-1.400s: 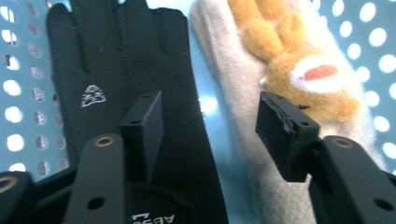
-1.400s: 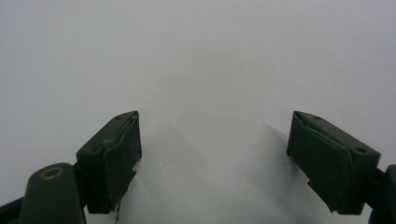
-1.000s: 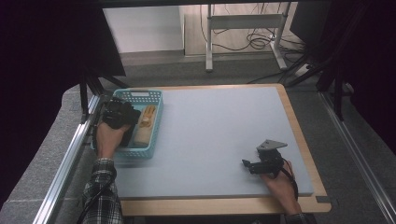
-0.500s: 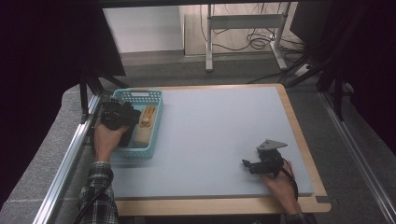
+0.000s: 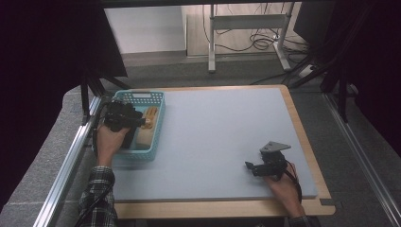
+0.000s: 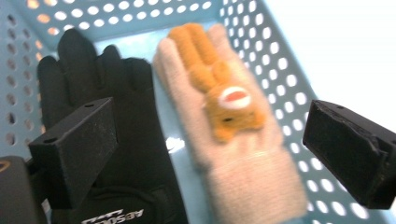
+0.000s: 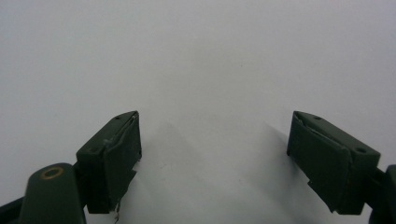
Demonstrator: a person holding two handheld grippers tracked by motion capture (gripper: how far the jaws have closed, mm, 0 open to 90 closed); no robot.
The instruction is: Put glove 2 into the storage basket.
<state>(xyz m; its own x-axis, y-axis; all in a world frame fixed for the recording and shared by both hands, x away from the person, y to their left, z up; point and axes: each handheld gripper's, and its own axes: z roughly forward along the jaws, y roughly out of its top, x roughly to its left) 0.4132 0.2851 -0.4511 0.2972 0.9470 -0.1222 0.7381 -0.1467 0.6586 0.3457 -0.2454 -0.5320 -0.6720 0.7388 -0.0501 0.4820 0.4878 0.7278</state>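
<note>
Since a second ago our left tongs [image 6: 205, 140] have been opening over the teal basket [image 5: 156, 124] and now gape empty. Close up we see the beige glove [image 6: 233, 140] beside a black glove [image 6: 116, 140] inside. Right tongs [image 7: 212, 158] hang open, empty, above the grey table [image 5: 222, 132].

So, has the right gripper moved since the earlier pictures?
No. The right gripper sits at the same spot near the table's wooden edge, jaws open.

2 gloves [image 6: 233, 116]; 1 basket [image 6: 289, 70]; 2 grippers [image 5: 124, 116]
</note>
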